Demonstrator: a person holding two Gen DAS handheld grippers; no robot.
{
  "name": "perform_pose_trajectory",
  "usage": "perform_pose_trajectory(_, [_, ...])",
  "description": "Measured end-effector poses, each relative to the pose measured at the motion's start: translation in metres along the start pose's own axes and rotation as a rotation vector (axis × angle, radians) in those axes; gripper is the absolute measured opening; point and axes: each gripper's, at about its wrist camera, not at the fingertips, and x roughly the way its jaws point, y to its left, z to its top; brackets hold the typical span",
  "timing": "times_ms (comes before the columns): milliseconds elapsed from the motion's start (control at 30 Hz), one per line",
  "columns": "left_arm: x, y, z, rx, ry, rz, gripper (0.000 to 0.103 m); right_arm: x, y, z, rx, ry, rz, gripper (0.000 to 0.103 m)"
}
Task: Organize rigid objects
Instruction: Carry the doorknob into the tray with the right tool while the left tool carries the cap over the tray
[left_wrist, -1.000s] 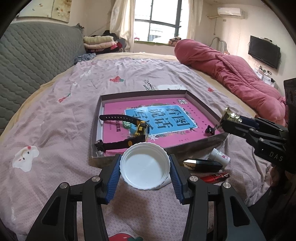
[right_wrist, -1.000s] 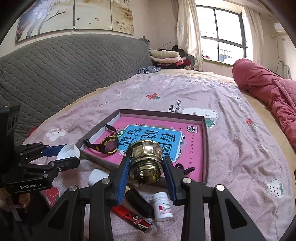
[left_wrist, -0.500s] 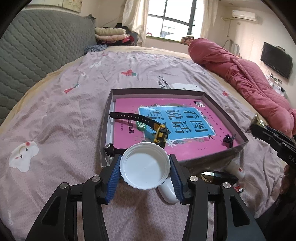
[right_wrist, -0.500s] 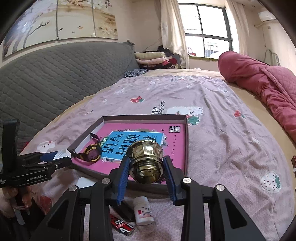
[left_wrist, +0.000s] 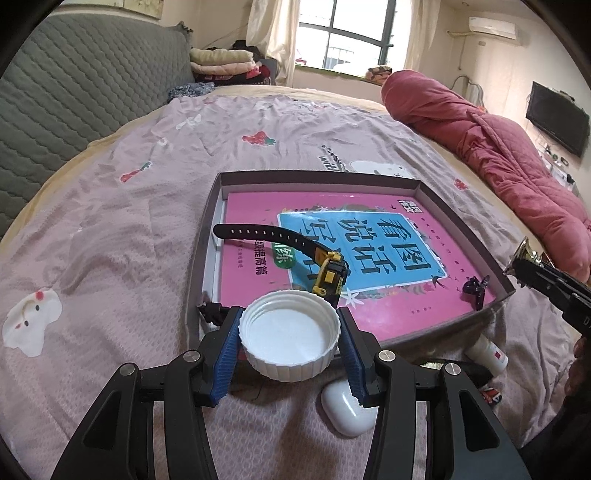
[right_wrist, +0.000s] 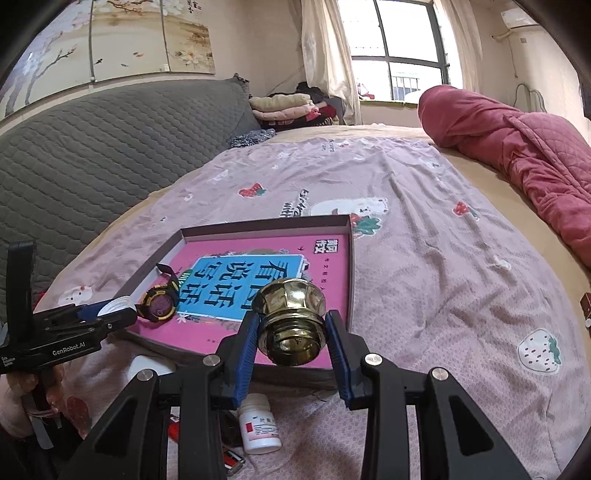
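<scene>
The left gripper (left_wrist: 289, 345), clamped on the white cap (left_wrist: 289, 335), sits at the tray's (left_wrist: 436, 192) lower-left corner, while the right gripper (right_wrist: 291, 345), holding the brass knob (right_wrist: 291, 319), hangs over its near edge, both loads directly short of the pink book (left_wrist: 369, 258).

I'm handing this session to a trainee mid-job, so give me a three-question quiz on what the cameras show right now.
1. True or false: the white cap sits clamped in the left gripper.
2. What does the right gripper hold? A) pill bottle B) brass knob C) watch
3. Fill in: the watch lies in the tray on a pink ____.

Key: 1 true. 2 B, the brass knob; the pill bottle lies on the bed. 3 book.
</scene>
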Motion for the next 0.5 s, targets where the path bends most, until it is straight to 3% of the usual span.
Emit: perform_pose_trajectory(500, [0.022,0.000,0.002,0.003,0.007,0.006,0.051,0.017,0.000,-0.005,-0.008,0.039,-0.035,0.037])
